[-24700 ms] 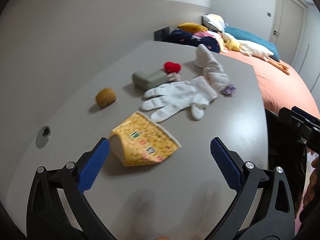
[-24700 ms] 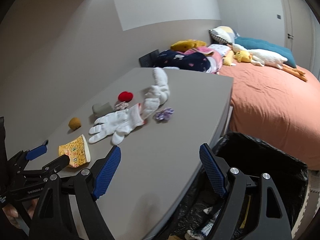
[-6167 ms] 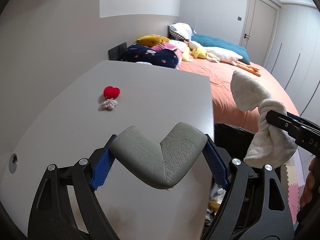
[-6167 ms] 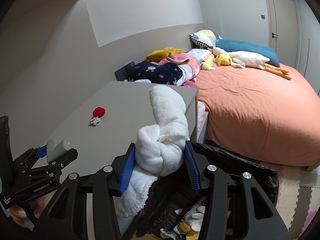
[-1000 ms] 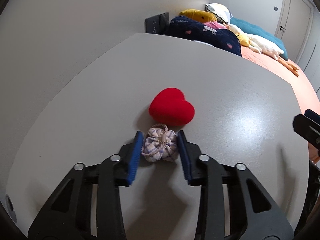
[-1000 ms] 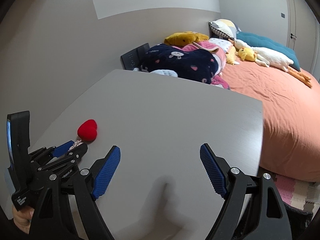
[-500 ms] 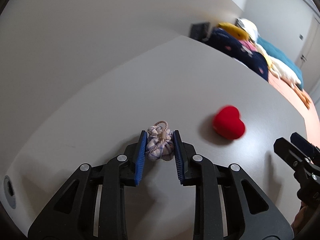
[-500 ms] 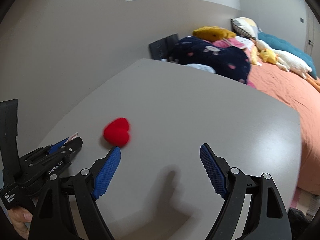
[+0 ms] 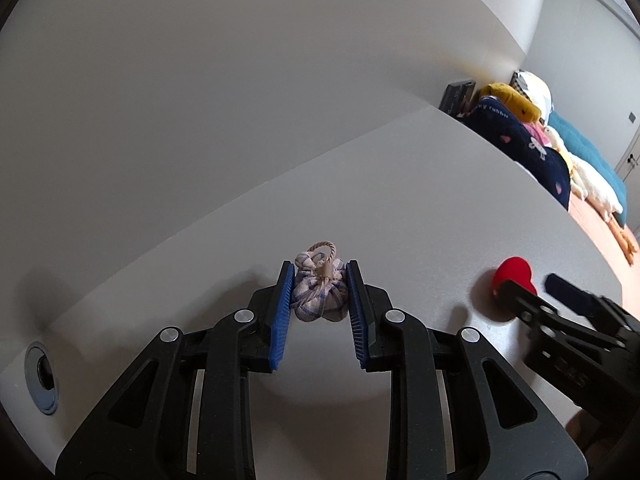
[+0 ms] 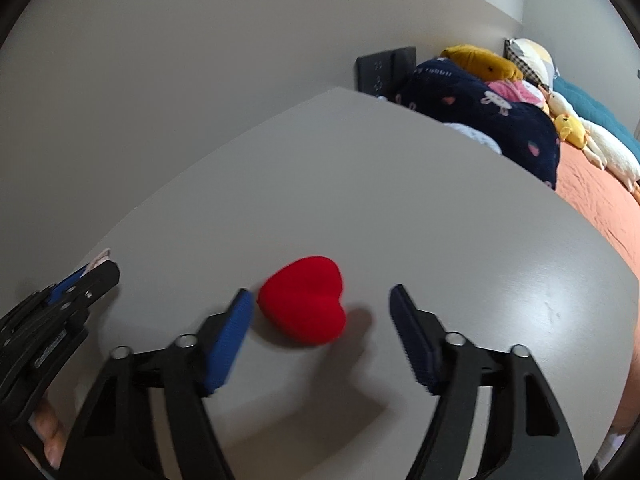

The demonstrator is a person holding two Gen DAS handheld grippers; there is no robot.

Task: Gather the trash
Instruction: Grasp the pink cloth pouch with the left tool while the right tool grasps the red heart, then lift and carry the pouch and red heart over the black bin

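Your left gripper (image 9: 319,280) pinches the checked cloth bundle (image 9: 319,294). Your right gripper (image 10: 322,306) has just been closing; its spread jaws flank the red heart (image 10: 304,306) on the table (image 10: 400,208).

The left gripper (image 9: 319,286) points steeply down at the worktop (image 9: 420,208), its jaws clamped on a small cloth bundle (image 9: 319,289). The right gripper (image 10: 322,334) also tilts down, to the right of the left one; its jaws have just been closing and straddle a red heart (image 10: 304,306), pads not pressing it.
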